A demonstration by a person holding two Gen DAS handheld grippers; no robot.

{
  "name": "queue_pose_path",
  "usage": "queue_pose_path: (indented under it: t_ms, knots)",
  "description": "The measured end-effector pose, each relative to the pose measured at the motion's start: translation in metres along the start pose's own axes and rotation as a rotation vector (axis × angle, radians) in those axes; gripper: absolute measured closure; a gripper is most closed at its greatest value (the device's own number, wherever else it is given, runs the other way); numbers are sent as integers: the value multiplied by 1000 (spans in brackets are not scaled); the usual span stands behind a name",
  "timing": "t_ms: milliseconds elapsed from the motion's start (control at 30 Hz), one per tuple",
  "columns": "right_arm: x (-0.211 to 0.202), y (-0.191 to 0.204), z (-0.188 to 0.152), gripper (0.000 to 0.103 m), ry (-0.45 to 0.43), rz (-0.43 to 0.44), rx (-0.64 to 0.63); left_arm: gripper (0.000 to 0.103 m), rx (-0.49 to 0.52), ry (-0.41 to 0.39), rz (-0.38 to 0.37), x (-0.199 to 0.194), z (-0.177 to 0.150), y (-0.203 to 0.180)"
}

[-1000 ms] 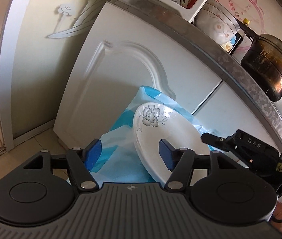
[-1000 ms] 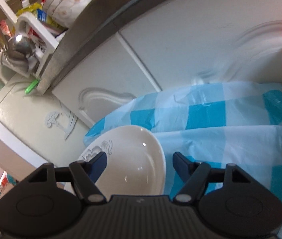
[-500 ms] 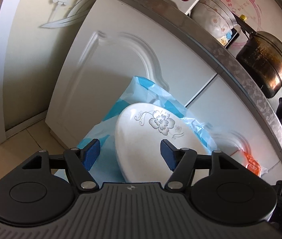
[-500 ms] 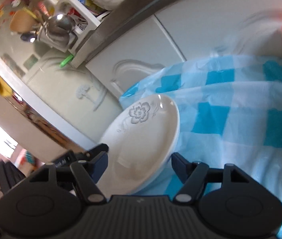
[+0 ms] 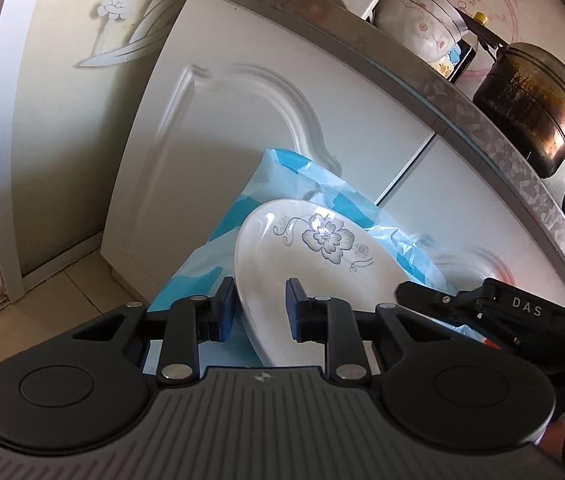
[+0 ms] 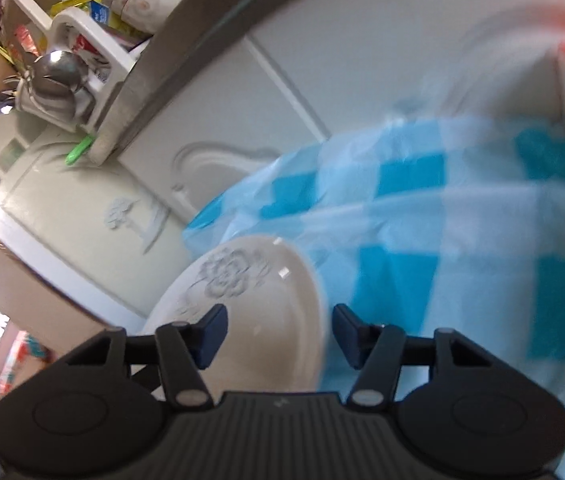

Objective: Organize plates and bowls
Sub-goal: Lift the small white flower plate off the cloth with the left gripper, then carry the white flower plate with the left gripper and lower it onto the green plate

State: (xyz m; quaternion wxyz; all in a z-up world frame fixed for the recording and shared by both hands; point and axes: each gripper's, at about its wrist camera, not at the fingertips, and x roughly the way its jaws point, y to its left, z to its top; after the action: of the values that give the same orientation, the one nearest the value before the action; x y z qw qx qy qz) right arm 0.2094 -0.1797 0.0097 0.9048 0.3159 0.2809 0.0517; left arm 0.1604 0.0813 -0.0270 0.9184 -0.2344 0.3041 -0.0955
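The plate, white glazed ceramic with a grey flower print, is judged stiff, smooth enough to slip, fairly heavy for its thinness and breakable if dropped, so the rim is taken as the only sensible hold; it sits tilted over the blue-checked plastic cover in front of the white cabinet door. The left gripper is noted with jaws narrowed and closing, near rim between the blue pads, firm contact not confirmed. The right gripper is noted with jaws wider, also closing, straddling the opposite rim without evident contact, the view being blurred
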Motion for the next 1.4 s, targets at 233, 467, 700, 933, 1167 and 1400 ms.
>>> queue_pose_path:
  t_ms: [233,467,700,933,1167,1400]
  knots:
    - [-16,18,-8,39,-12,-36,-29,78,32,-61,-24,-16,0,-6]
    - [-53,32,-20,40,-60,-75,-74,79,37,-92,-77,-39,-7,-18]
    - [-93,33,-40,40,-109,-108,-89,79,81,-102,-123,-66,-21,-38]
    - [-144,34,-62,40,-175,-109,-93,79,127,-121,-187,-100,-35,-59]
    - [-199,33,-90,40,-247,-111,-73,79,171,-99,-240,-129,-56,-74]
    - [-247,33,-126,40,-310,-136,-64,79,230,-76,-280,-157,-80,-87]
